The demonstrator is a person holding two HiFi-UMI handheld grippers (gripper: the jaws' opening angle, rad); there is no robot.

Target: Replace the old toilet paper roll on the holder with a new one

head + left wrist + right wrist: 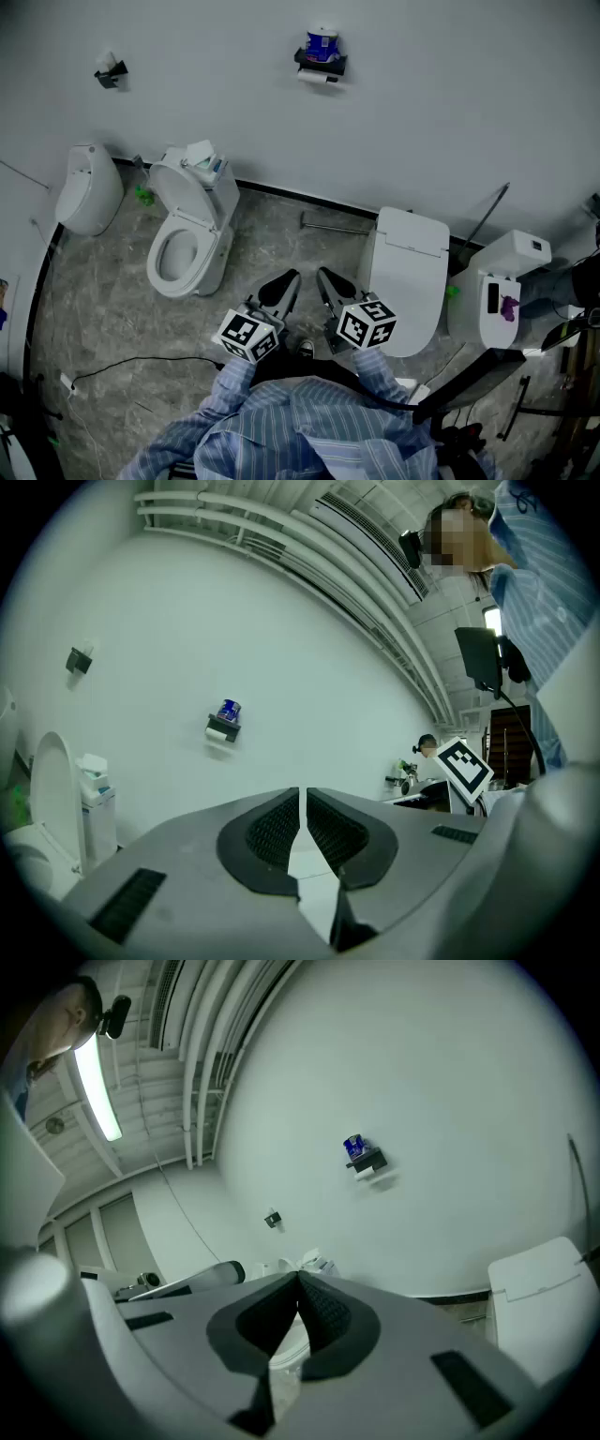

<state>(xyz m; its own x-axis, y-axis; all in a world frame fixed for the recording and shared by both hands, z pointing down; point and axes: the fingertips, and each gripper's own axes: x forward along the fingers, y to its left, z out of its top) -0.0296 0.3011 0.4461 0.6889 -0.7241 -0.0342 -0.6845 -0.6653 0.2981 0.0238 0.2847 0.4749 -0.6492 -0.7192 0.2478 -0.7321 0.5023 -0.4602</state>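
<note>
both grippers are held side by side in front of the person, close to the body and well apart from the wall (450, 112). the left gripper (301, 792) is clenched, its two jaws pressed together with nothing between them. the right gripper (298, 1278) is clenched in the same way and also carries nothing; it points a little down toward the floor (112, 309).

the holder (322, 64) is fixed on the white wall, far ahead of both grippers and higher than them. seen from the left gripper it is to the left of the jaws and above; seen from the right gripper it is to the right and above. a white roll (315, 79) hangs under the holder, and a blue pack (322, 43) stands on top of it. all three are well apart from the grippers.

ahead and to the left of the left gripper, lower down, there is a toilet with open lid (187, 239). just to the right of the right gripper stands a toilet with closed lid (410, 281). a black cable (141, 364) lies on the floor, to the left of the left gripper.
</note>
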